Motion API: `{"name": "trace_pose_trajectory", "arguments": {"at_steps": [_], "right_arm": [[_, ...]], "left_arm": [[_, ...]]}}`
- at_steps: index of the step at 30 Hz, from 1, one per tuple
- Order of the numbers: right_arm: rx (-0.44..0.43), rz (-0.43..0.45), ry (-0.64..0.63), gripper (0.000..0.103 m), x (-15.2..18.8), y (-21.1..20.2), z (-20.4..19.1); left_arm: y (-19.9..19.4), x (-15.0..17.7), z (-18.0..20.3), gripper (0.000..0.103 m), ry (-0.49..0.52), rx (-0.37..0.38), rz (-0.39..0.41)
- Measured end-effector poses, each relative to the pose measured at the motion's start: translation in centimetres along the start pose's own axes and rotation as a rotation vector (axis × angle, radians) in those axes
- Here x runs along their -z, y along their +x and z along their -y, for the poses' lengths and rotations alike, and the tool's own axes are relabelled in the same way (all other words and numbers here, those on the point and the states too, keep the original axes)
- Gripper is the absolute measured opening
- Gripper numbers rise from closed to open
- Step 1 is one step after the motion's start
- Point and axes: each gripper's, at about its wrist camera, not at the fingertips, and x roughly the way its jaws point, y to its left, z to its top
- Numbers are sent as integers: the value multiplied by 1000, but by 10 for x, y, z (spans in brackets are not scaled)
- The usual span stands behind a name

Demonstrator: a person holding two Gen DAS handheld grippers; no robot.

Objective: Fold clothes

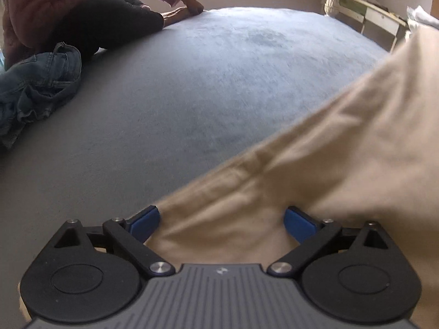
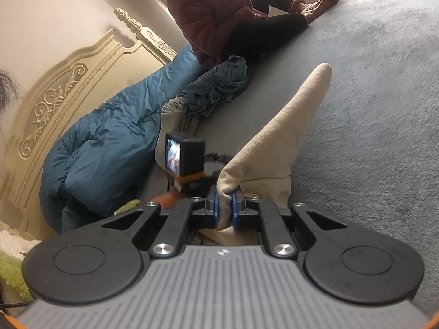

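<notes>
Left wrist: beige garment [image 1: 315, 170] is draped between the wide-open pads of the left gripper [image 1: 221, 220], not pinched. Right wrist: right gripper [image 2: 225, 209] is clamped on a bunched garment corner, lifted off the blue bed cover [image 2: 370, 109]; folding barely begun, jeans [image 2: 219, 85] left unfolded near the headboard edge.

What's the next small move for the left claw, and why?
Probably close the left claw on the beige cotton garment. Its blue pads stand wide apart with cloth lying loose between them, while the right claw already pinches a bunched edge. Both ends need holding before folding over the grey-blue bedcover.
</notes>
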Motion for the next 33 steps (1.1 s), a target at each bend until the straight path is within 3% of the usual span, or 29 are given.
{"name": "trace_pose_trajectory", "arguments": {"at_steps": [4, 9, 14, 18, 28, 33], "right_arm": [[-4, -3, 10, 8, 2, 0, 2], [-1, 1, 11, 8, 1, -2, 2], [9, 13, 32, 8, 2, -4, 5], [11, 19, 34, 8, 4, -3, 5], [20, 32, 40, 8, 4, -1, 1], [9, 26, 28, 8, 1, 5, -7]], "left_arm": [[4, 0, -9, 100, -52, -61, 66], [-10, 8, -20, 96, -106, -94, 88], [-38, 20, -23, 96, -146, 7, 98], [-54, 38, -1, 96, -65, 58, 84], [-83, 110, 43, 96, 106, 95, 20], [-96, 132, 41, 96, 111, 88, 35]]}}
